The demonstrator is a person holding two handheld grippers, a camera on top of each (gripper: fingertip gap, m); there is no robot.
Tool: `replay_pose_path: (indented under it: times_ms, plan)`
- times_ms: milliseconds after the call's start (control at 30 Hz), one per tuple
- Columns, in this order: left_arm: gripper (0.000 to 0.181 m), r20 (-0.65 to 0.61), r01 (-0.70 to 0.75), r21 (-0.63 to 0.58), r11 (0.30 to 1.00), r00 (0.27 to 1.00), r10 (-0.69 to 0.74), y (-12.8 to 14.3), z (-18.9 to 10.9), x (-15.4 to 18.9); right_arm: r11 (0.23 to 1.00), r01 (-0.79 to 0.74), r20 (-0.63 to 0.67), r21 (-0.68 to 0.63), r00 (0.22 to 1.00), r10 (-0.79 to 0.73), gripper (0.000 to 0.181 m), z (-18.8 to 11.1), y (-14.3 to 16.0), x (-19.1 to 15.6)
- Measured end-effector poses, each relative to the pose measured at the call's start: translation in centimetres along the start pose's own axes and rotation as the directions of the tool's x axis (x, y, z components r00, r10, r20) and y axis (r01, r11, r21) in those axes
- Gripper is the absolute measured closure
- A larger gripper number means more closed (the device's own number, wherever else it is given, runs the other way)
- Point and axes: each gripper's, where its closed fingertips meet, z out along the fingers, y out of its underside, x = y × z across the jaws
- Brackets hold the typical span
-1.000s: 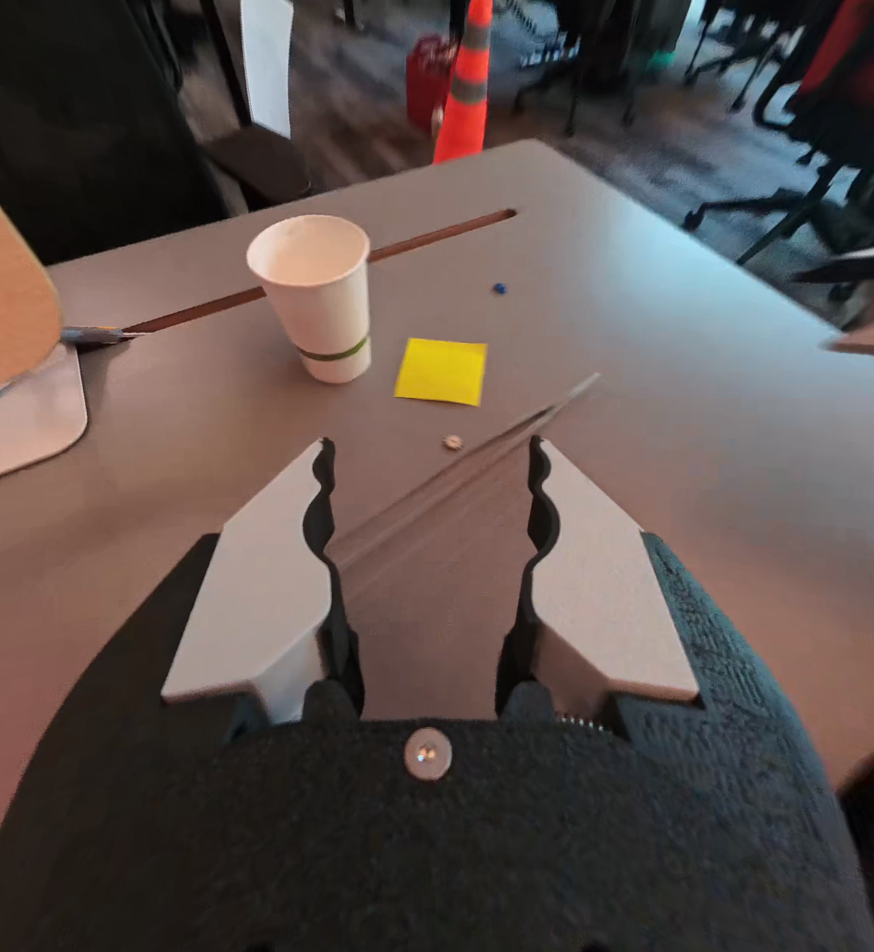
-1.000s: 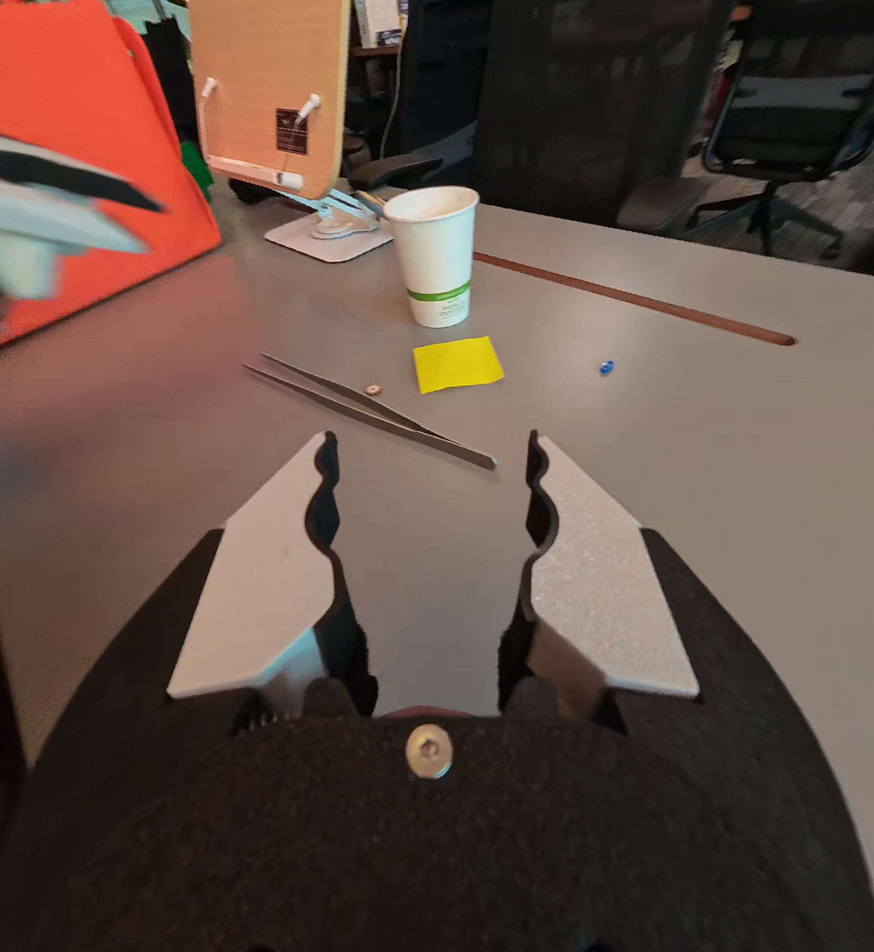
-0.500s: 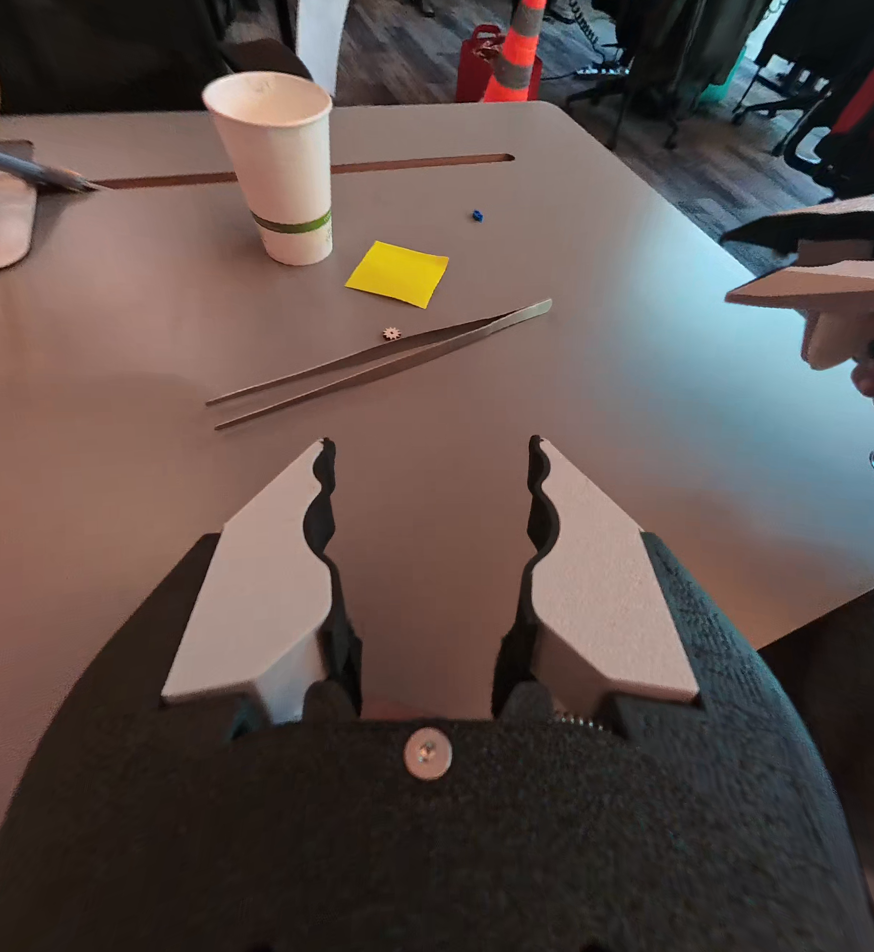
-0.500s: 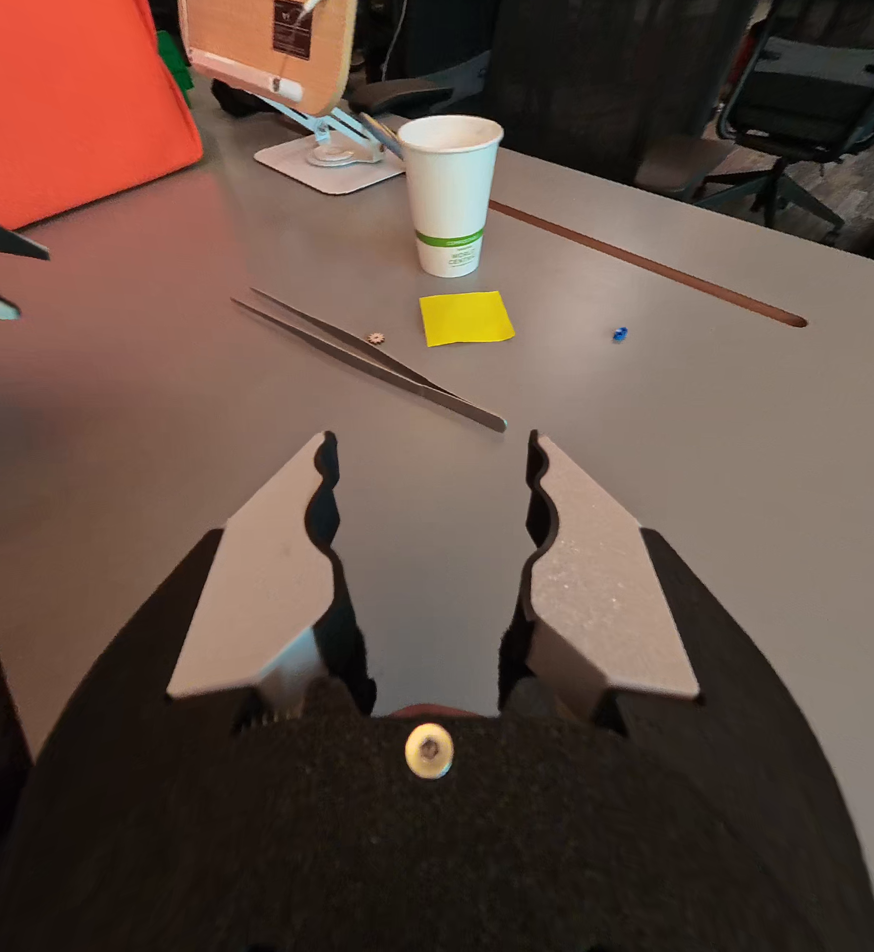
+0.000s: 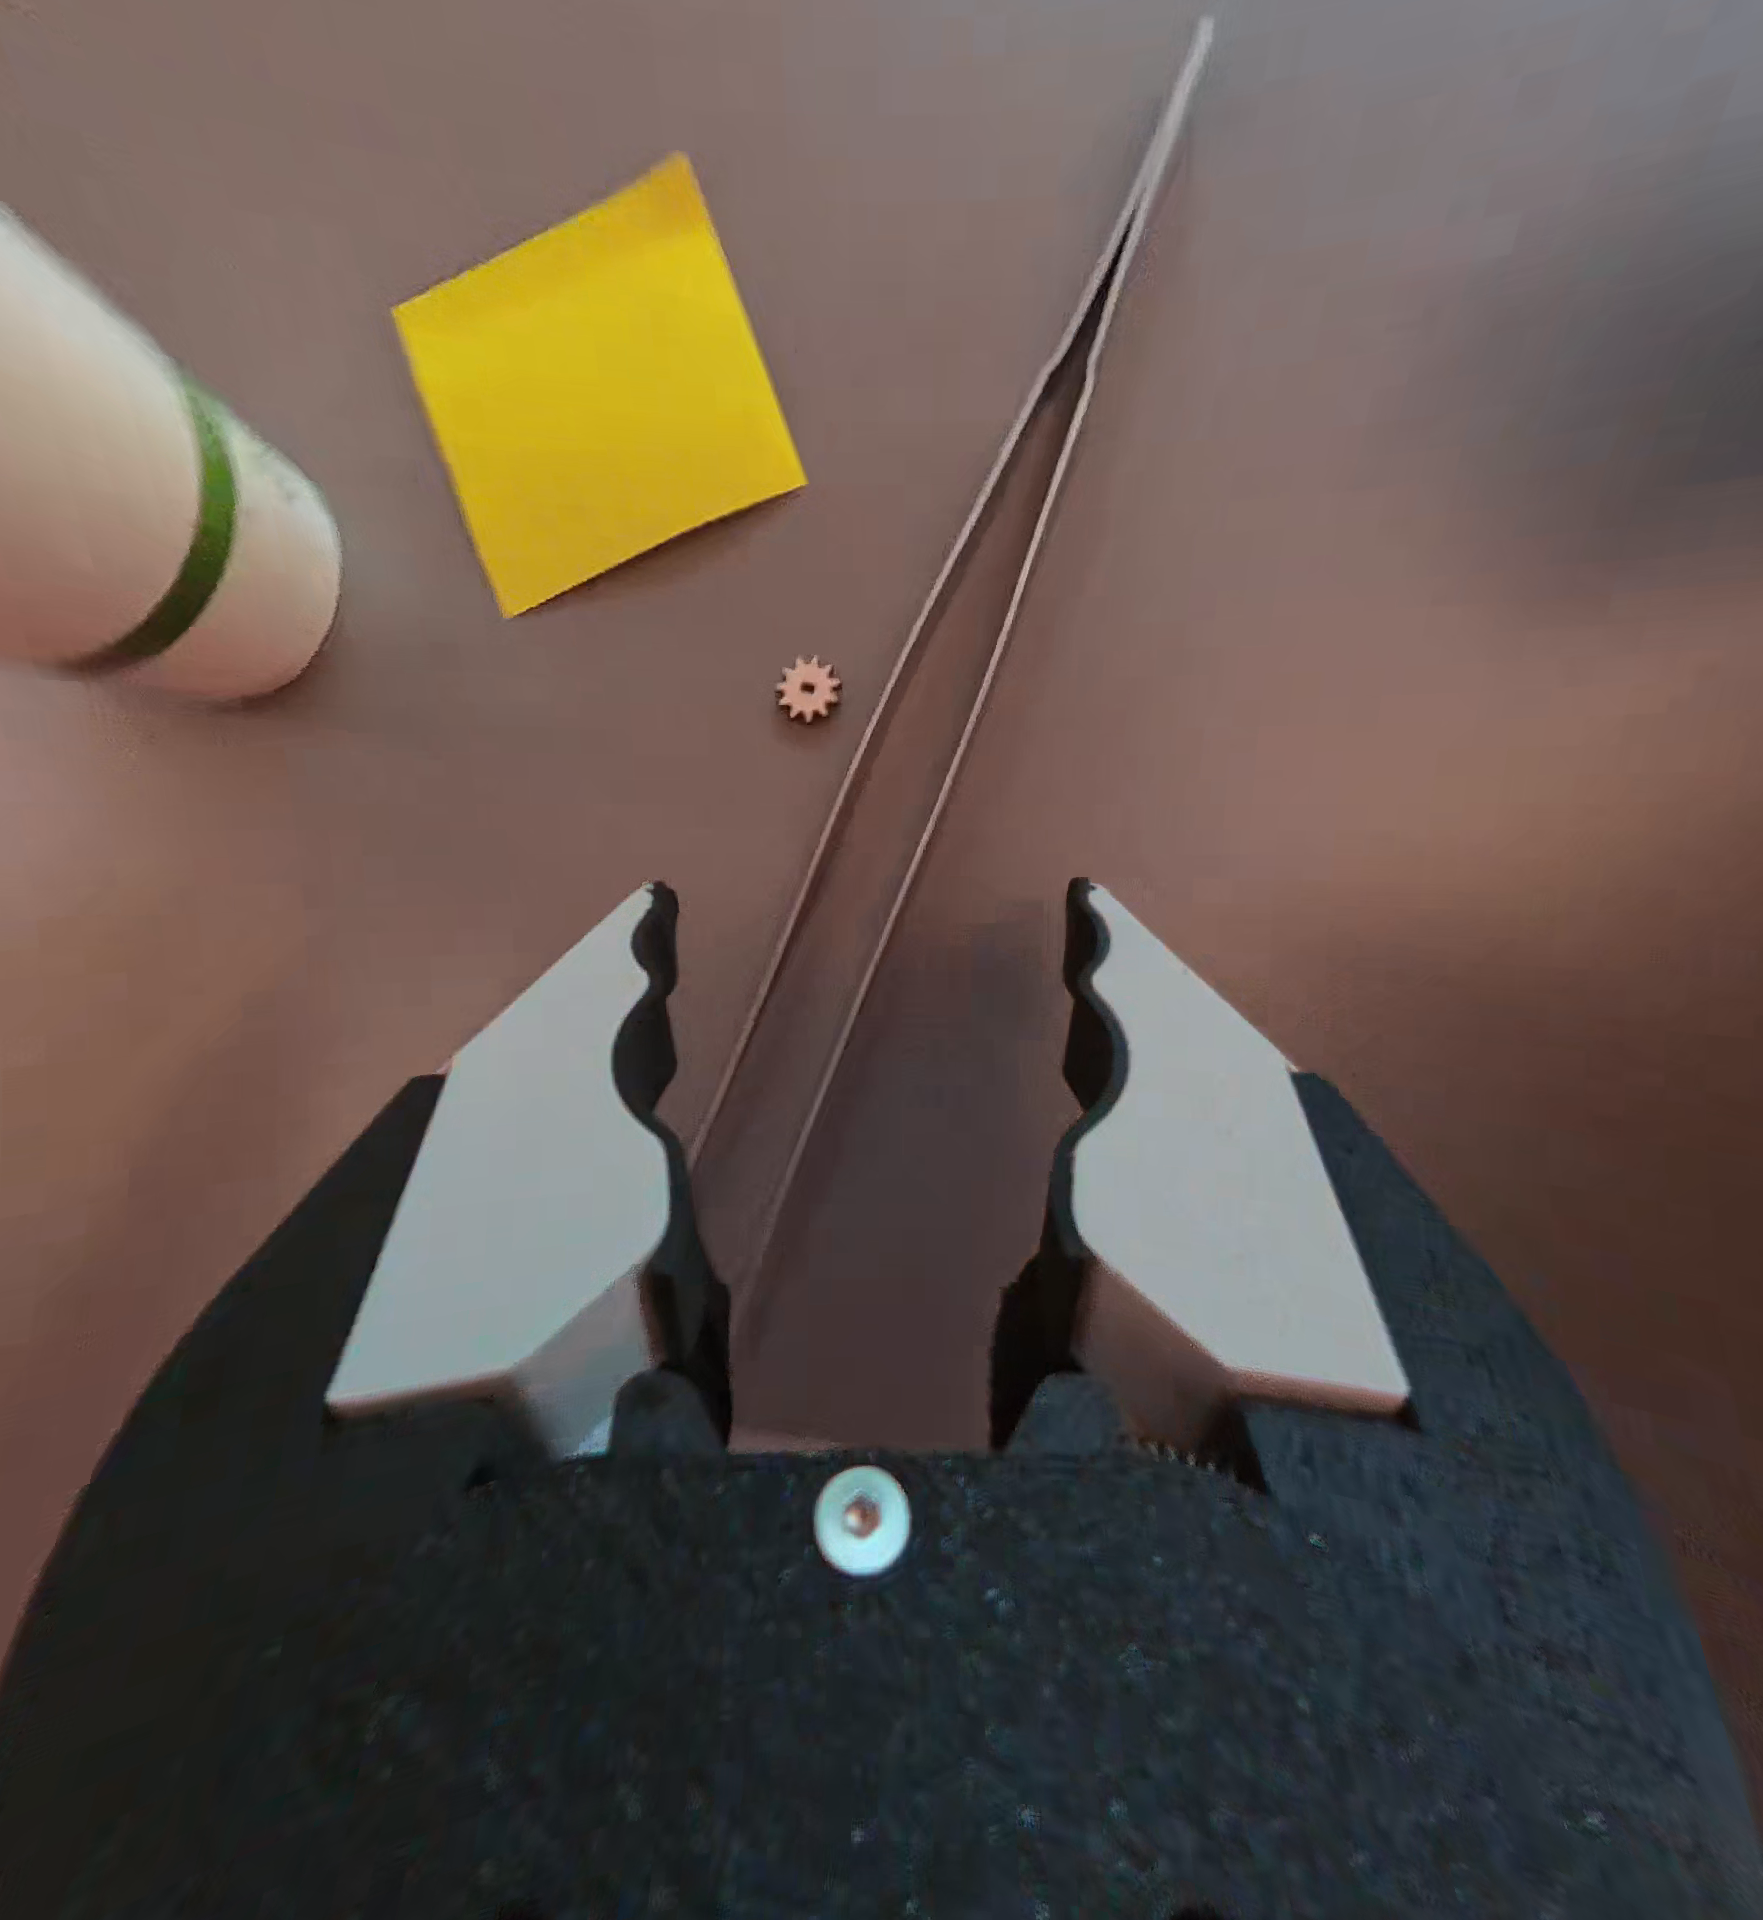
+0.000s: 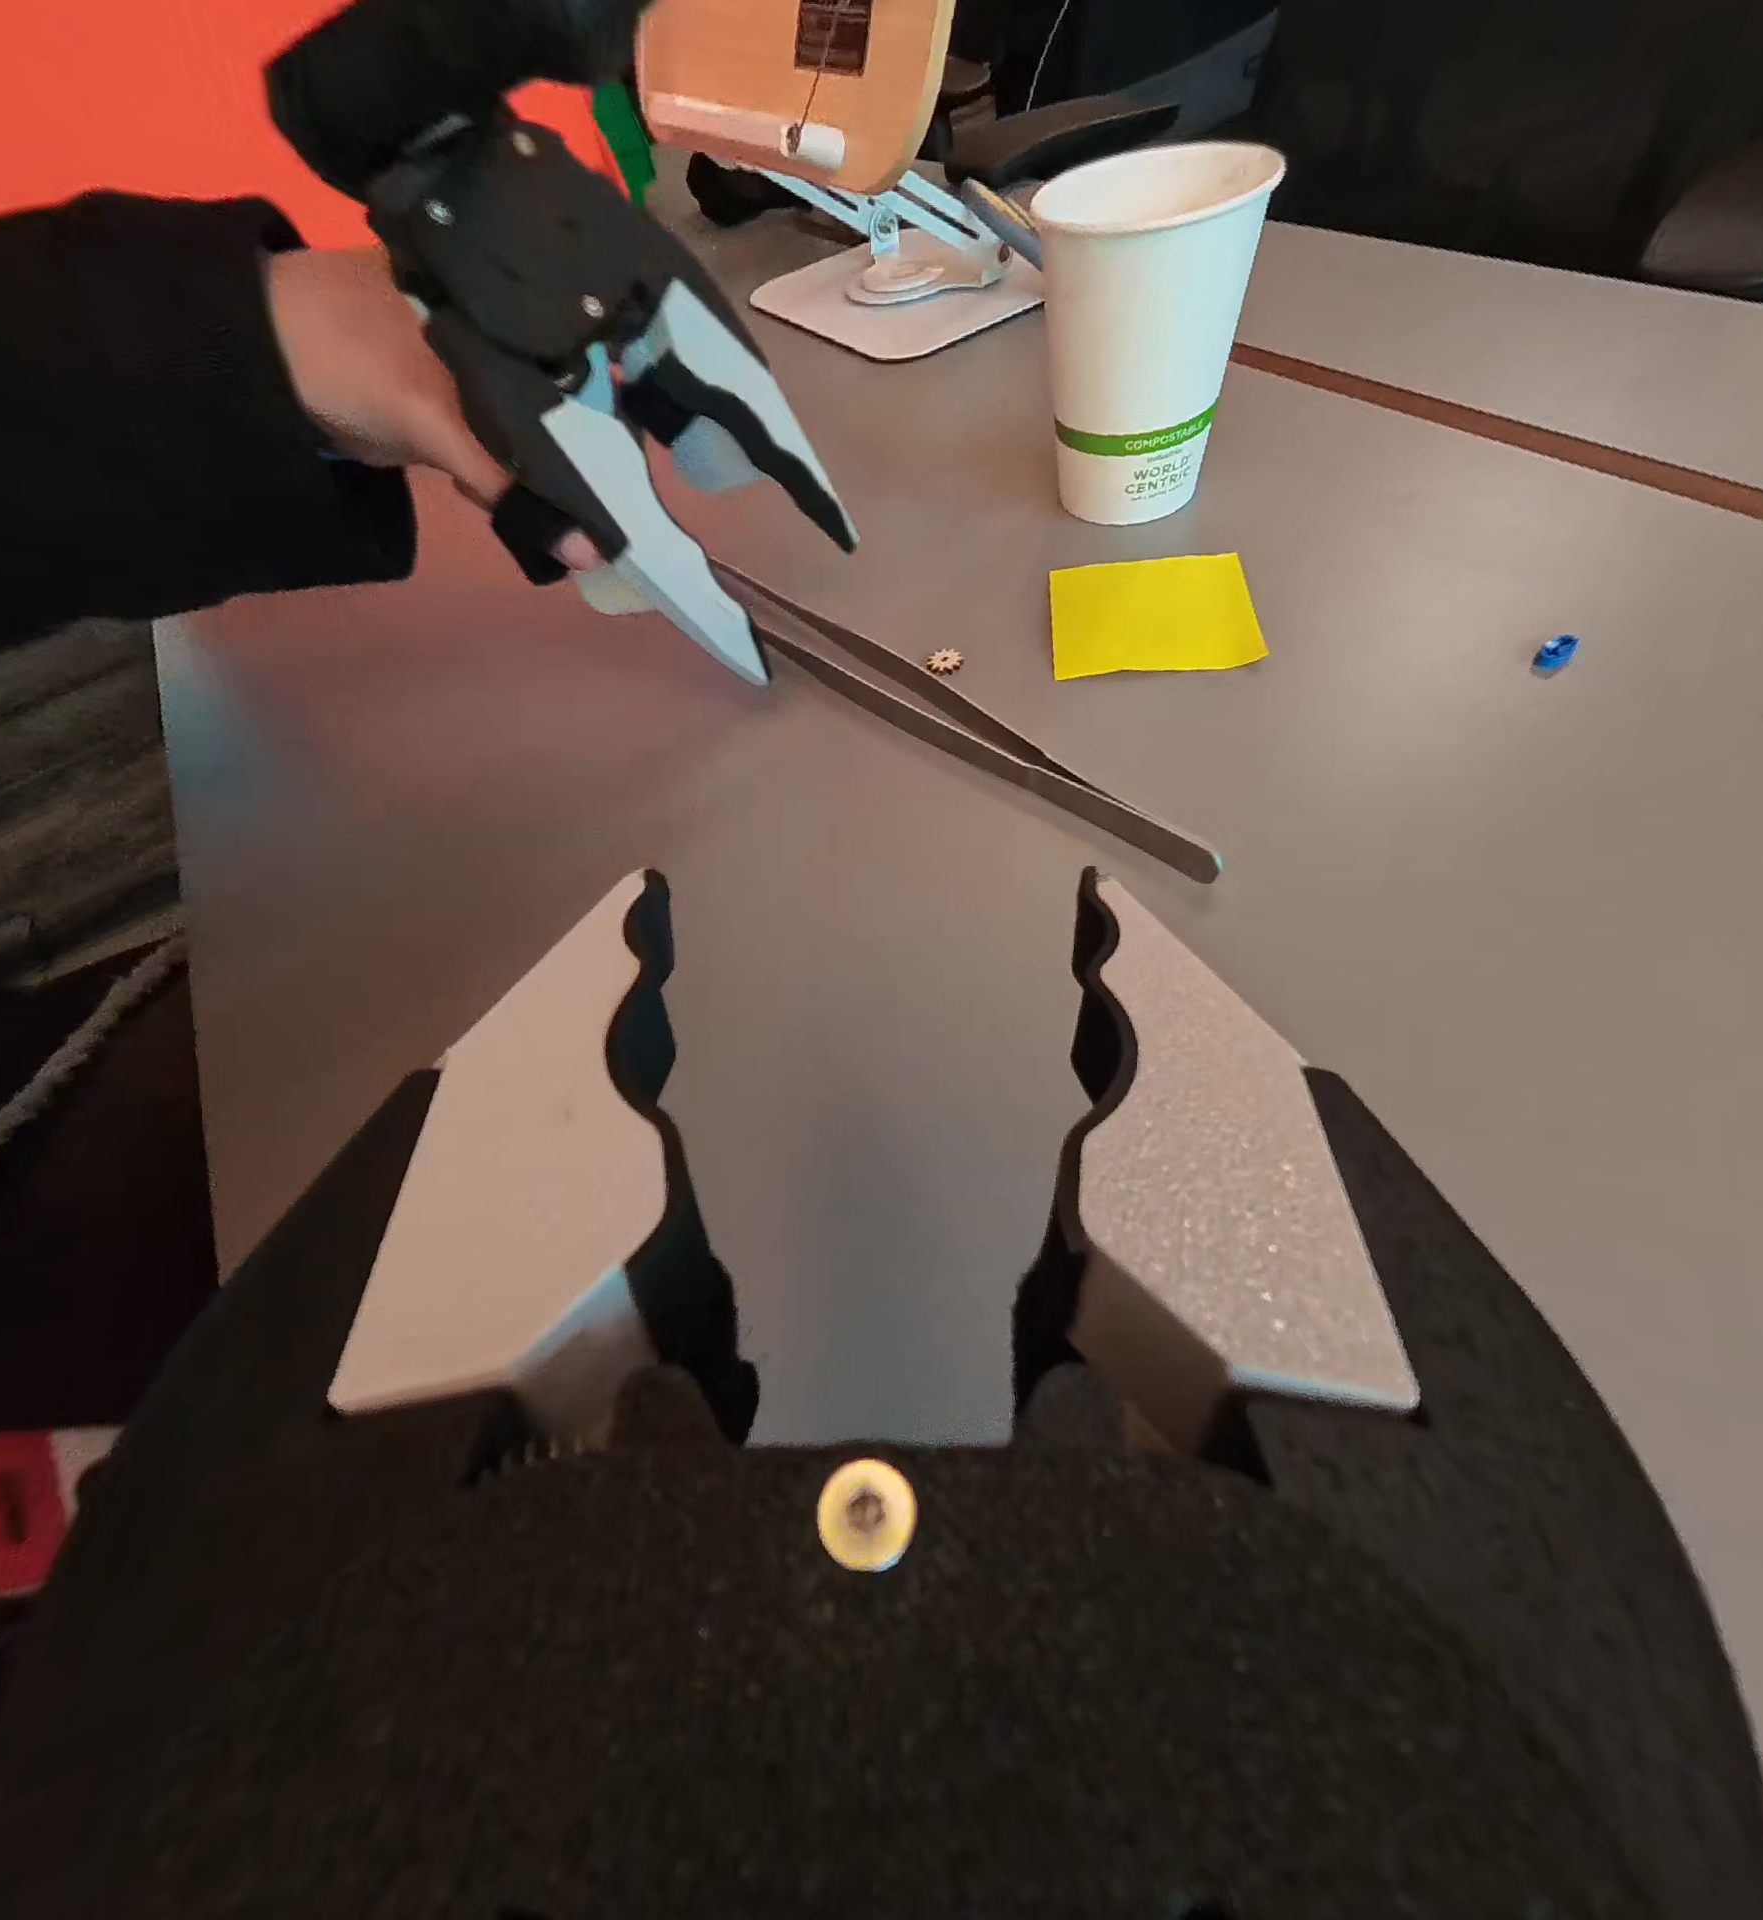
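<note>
Left gripper [image 5: 869,894], jaws apart, straddles the tweezers [image 5: 970,665]; right gripper [image 6: 866,883], jaws apart, is empty. Paper cup [image 6: 1152,332] contents hidden.

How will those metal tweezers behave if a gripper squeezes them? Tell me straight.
The tweezers are two thin strips joined at one end, so a squeeze would probably spring them together. They lie flat and low on the smooth table, so they may skid rather than lift. The left gripper is open astride their spread ends.
</note>
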Motion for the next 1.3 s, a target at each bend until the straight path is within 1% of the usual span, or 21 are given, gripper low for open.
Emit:
replay_pose_path:
  times_ms: [33,100,133,167,200,267,333,433,533,600,633,733,833,900,933,1000,1033,1067,1133,1200,1300]
  plan:
    - [0.109,0.0,-0.058,-0.039,0.998,0.998,0.058,0.0,0.9,0.1,1.0,0.009,-0.006,-0.012,1.0,-0.009,0.104,0.0,-0.1,0.3]
    - [0.126,-0.028,-0.151,-0.114,0.982,0.989,0.148,0.0,2.3,0.7,0.999,0.028,-0.023,-0.025,0.999,-0.029,0.103,0.3,-0.6,1.0]
    - [0.142,-0.054,-0.176,-0.116,0.977,0.984,0.171,-0.4,2.8,1.2,0.999,0.031,-0.025,-0.031,0.999,-0.032,0.103,0.5,-0.6,1.3]
    - [0.146,-0.062,-0.179,-0.109,0.978,0.983,0.174,-0.9,3.1,1.4,0.999,0.024,-0.019,-0.042,1.0,-0.025,0.104,0.7,-0.4,1.5]
    - [0.158,-0.064,-0.189,-0.125,0.974,0.981,0.182,-1.1,3.3,1.5,0.998,0.011,-0.01,-0.056,1.0,-0.011,0.103,0.9,-0.1,1.5]
    - [0.163,-0.061,-0.183,-0.158,0.97,0.983,0.175,-1.2,3.4,1.6,0.996,-0.022,0.005,-0.082,1.0,0.023,0.101,1.1,0.9,1.5]
    - [0.168,-0.04,-0.177,-0.159,0.971,0.984,0.173,-1.1,3.2,2.2,0.992,-0.056,0.022,-0.11,0.998,0.059,0.099,1.3,1.6,1.3]
    - [0.171,-0.028,-0.134,-0.078,0.988,0.991,0.132,-1.2,1.9,4.2,0.987,-0.089,0.055,-0.135,0.994,0.097,0.099,1.5,2.1,0.7]
    - [0.172,-0.022,-0.024,0.06,0.998,0.999,0.025,-2.3,-0.9,6.3,0.989,-0.082,0.112,-0.127,0.989,0.096,0.113,1.7,2.1,-0.4]
    - [0.173,-0.043,0.039,0.164,0.986,0.999,-0.032,-3.2,-2.8,8.1,0.988,-0.105,0.147,-0.117,0.982,0.122,0.117,2.1,1.9,-1.2]
    - [0.173,-0.059,0.052,0.184,0.981,0.997,-0.042,-3.3,-3.5,9.0,0.984,-0.132,0.175,-0.121,0.973,0.152,0.118,2.4,1.8,-1.7]
    - [0.173,-0.03,0.04,0.208,0.977,0.999,-0.034,-3.8,-5.3,10.1,0.956,-0.265,0.321,-0.123,0.901,0.291,0.118,3.8,1.1,-4.2]
    - [0.173,-0.14,0.132,0.338,0.932,0.986,-0.089,-5.8,-8.0,12.4,0.917,-0.399,0.439,-0.013,0.821,0.364,0.118,3.6,-2.4,-5.4]
    - [0.173,-0.229,0.181,0.407,0.895,0.969,-0.092,-6.9,-9.7,14.2,0.898,-0.43,0.506,0.091,0.797,0.33,0.123,2.5,-4.9,-5.8]
    - [0.173,-0.269,0.209,0.436,0.876,0.959,-0.095,-7.3,-10.4,14.8,0.894,-0.429,0.53,0.132,0.792,0.302,0.13,1.8,-5.8,-6.0]
    - [0.173,-0.342,0.262,0.474,0.84,0.935,-0.099,-7.9,-11.7,15.8,0.88,-0.433,0.584,0.193,0.772,0.251,0.147,0.3,-7.3,-6.4]
    - [0.173,-0.364,0.277,0.49,0.826,0.926,-0.095,-8.1,-12.1,16.1,0.874,-0.436,0.633,0.216,0.744,0.215,0.163,-0.7,-8.1,-7.0]
    - [0.173,-0.384,0.285,0.501,0.817,0.92,-0.085,-8.2,-12.4,16.4,0.875,-0.429,0.664,0.225,0.725,0.185,0.169,-1.5,-8.6,-7.5]
    - [0.172,-0.402,0.271,0.521,0.809,0.915,-0.048,-8.4,-12.8,17.1,0.898,-0.358,0.664,0.257,0.74,0.105,0.171,-2.2,-9.6,-8.4]
    - [0.169,-0.4,0.249,0.534,0.808,0.916,-0.018,-8.7,-13.1,17.7,0.925,-0.234,0.648,0.299,0.761,-0.017,0.172,-2.8,-11.3,-9.9]
    - [0.166,-0.364,0.193,0.552,0.811,0.931,0.026,-9.4,-13.5,18.5,0.956,-0.053,0.649,0.289,0.745,-0.155,0.173,-2.9,-13.3,-12.7]
